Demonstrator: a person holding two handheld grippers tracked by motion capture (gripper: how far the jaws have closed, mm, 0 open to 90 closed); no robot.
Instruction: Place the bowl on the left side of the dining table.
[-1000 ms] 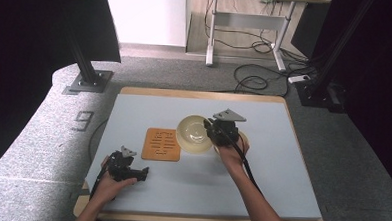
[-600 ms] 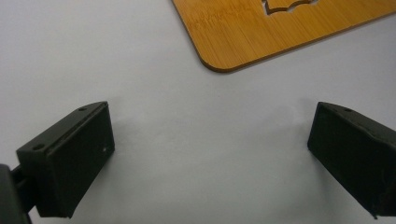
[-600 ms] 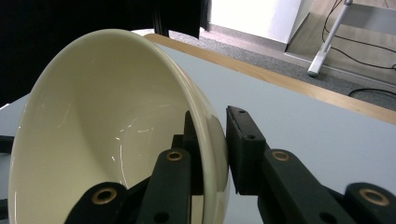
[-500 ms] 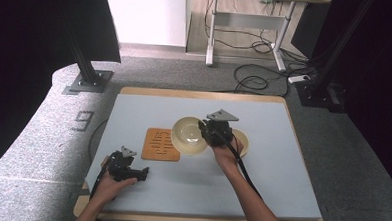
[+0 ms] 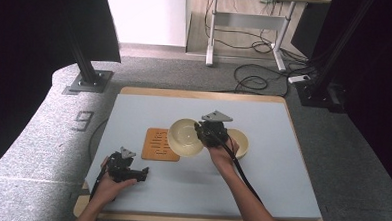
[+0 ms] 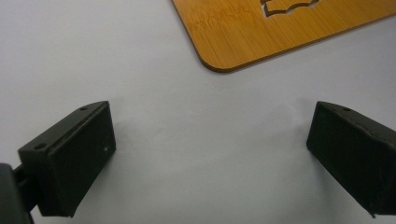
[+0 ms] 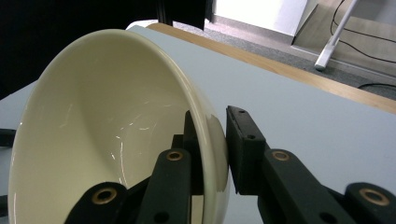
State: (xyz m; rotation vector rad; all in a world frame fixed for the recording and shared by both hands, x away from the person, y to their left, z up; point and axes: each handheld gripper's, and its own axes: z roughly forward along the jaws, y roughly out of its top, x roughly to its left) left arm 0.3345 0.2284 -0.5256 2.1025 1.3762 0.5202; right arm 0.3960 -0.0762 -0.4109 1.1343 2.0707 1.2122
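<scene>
Right gripper view shows the right gripper (image 7: 215, 140) pinching the cream bowl (image 7: 107, 126) at its rim — one jaw inside, one outside. Glazed ceramic looks stiff, slippery, breakable — grip the wall deep. Left gripper (image 6: 205, 158) rests wide apart, nothing between its jaws.

table (image 5: 280, 194) carries a mat (image 5: 158, 145) left of centre. bowl (image 5: 185, 137) sits just right of the mat, its left edge overlapping the mat's right edge in the high view; whether it touches the mat cannot be told. second bowl (image 5: 240, 142) lies right of the first, partly behind the right hand (image 5: 222, 154). right gripper (image 5: 203, 133) is between the two bowls, one jaw inside the first bowl's wall and one outside, the wall pinched between them. left gripper (image 5: 140, 174) is at the near left of the table, in front of the mat and apart from it, jaws spread over bare table.
</scene>
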